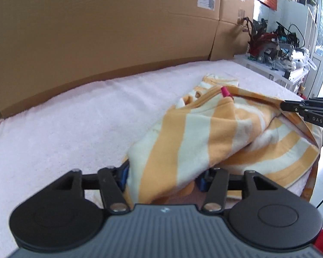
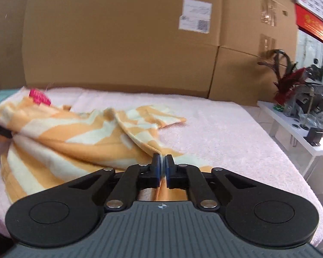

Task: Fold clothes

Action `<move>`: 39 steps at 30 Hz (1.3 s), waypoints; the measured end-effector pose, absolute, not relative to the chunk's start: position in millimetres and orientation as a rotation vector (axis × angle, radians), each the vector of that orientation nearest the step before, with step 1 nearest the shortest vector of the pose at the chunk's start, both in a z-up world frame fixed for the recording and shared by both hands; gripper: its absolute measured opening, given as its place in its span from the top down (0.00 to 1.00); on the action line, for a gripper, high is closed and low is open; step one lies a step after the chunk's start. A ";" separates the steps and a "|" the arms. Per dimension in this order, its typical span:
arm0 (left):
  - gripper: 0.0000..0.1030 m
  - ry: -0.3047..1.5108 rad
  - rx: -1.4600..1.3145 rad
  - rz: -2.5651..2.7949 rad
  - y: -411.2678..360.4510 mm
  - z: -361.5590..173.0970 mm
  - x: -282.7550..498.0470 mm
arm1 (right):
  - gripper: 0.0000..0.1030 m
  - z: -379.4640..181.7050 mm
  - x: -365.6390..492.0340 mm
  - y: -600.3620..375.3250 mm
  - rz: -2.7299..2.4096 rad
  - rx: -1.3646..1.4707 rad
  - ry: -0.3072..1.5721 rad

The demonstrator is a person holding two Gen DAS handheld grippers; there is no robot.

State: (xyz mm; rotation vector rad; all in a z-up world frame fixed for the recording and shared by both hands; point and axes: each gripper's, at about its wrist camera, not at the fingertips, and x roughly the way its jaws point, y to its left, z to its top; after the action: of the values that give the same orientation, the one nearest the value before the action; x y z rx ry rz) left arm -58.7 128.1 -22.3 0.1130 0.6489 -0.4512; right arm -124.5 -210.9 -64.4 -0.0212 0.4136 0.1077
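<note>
1. Nearest the right wrist camera, the right gripper (image 2: 163, 161) has its jaws pressed together on a thin edge of the orange-and-cream striped garment (image 2: 79, 137); the cloth runs taut up and away from the blue pads.
2. In the left wrist view, the left gripper (image 1: 163, 177) has its fingers spread wide, and a fold of the same garment (image 1: 204, 135) lies draped between and over them; whether the pads actually press the cloth cannot be told.
3. The garment lies rumpled on the pink terry cover (image 1: 64, 118) of the table, bunched toward its right half, with a small pink tag (image 1: 225, 91) standing at the upper fold.
4. Beyond the table stands a wall of large cardboard boxes (image 2: 122, 34) bearing a white shipping label (image 2: 195, 16).
5. Farthest right, a white shelf (image 2: 299, 133) carries cluttered equipment.
</note>
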 end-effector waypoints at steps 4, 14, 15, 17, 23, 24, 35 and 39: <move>0.49 0.556 -0.021 -0.481 147.6 -9.3 -83.5 | 0.96 -47.0 -127.1 -243.9 0.019 0.164 0.343; 0.89 0.479 0.043 -0.514 126.4 -0.7 -109.7 | 0.96 26.2 -139.0 -285.5 0.117 0.586 0.018; 0.89 0.486 0.064 -0.565 120.7 -2.1 -115.5 | 0.96 34.0 -141.6 -285.5 0.127 0.579 -0.014; 0.83 0.516 0.141 -0.647 106.6 -11.0 -130.8 | 0.96 39.3 -145.5 -287.5 0.127 0.575 -0.036; 0.33 0.515 0.257 -0.678 104.7 -12.3 -156.2 | 0.95 35.2 -154.5 -298.0 0.091 0.581 -0.017; 0.23 0.489 0.250 -0.669 109.7 -5.4 -157.6 | 0.95 34.5 -156.0 -299.7 0.085 0.582 -0.014; 0.66 0.598 0.220 -0.736 111.8 4.7 -74.1 | 0.95 23.7 -171.7 -315.0 0.053 0.599 -0.003; 0.79 0.710 0.169 -0.744 106.6 -27.6 -39.0 | 0.96 18.3 -174.8 -319.4 0.051 0.617 0.004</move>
State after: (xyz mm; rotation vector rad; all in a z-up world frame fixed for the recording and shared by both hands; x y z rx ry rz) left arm -39.0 106.6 -27.6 0.1686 0.7104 -0.7441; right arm -174.8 -319.4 18.3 0.6173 0.0037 0.0513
